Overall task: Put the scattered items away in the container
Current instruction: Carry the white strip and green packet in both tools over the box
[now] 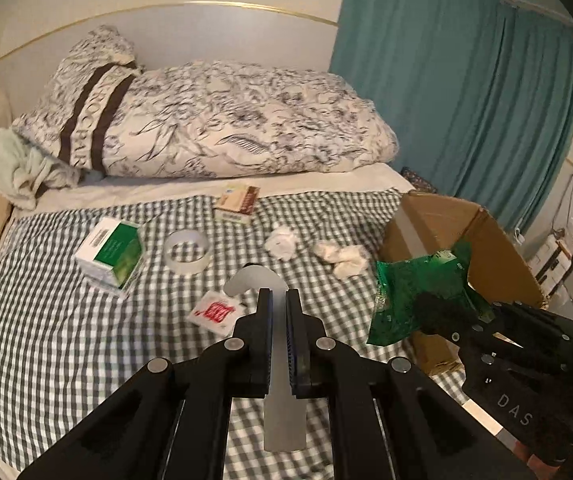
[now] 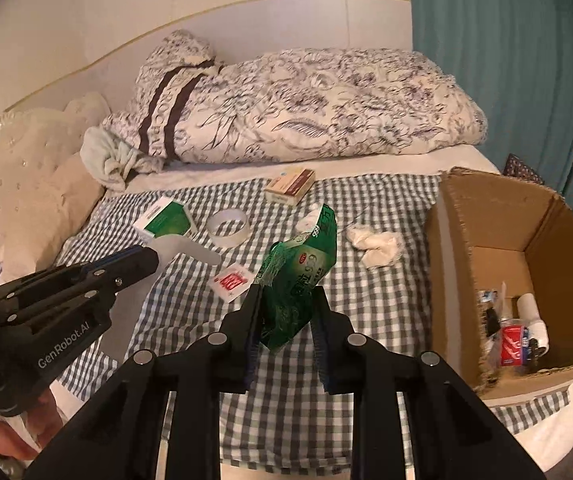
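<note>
The right gripper [image 2: 284,312], clamped on a crumpled green packet [image 2: 298,276], sits just left of the open cardboard box [image 2: 482,216], while the left gripper [image 1: 279,308] pinches a flat grey strip [image 1: 276,360].

We read "GenRobot.AI" on the side of the left gripper [image 2: 134,258] | we read "DAS" on the right gripper [image 1: 442,312] | we see "999" on the green packet [image 2: 300,280] | letters run along the duvet [image 1: 222,120] stripe, too cut off to read whole
</note>
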`<state>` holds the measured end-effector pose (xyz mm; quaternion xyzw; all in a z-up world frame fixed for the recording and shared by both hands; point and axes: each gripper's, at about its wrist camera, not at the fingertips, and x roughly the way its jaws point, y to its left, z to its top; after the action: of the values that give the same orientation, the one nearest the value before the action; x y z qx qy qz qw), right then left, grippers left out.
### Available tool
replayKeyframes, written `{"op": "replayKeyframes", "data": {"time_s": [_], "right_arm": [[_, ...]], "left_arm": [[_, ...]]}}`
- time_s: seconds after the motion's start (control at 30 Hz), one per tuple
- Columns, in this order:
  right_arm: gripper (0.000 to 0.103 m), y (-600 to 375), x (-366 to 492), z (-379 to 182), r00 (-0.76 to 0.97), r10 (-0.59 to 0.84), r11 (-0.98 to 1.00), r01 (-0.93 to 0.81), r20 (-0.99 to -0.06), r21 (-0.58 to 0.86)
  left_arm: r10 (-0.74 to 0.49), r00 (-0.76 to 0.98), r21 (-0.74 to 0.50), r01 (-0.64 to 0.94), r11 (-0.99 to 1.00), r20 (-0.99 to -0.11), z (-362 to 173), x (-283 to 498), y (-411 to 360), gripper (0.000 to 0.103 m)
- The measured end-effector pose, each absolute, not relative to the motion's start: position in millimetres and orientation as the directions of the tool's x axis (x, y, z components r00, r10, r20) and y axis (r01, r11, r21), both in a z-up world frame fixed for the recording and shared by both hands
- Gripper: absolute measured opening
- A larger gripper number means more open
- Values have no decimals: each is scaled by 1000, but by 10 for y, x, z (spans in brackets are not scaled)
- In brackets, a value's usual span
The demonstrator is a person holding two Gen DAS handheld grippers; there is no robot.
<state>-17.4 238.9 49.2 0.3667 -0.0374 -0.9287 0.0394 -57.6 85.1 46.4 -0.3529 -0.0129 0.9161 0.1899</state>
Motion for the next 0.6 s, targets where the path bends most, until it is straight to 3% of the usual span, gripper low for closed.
{"op": "replayKeyframes", "data": {"time_s": [0.6], "right_arm": [[23,3874,73,936,-765,46,-983,-149,-643,107]], "left_arm": [[499,-615,-94,-570,-817,-610,917,-552,2579,5]]}}
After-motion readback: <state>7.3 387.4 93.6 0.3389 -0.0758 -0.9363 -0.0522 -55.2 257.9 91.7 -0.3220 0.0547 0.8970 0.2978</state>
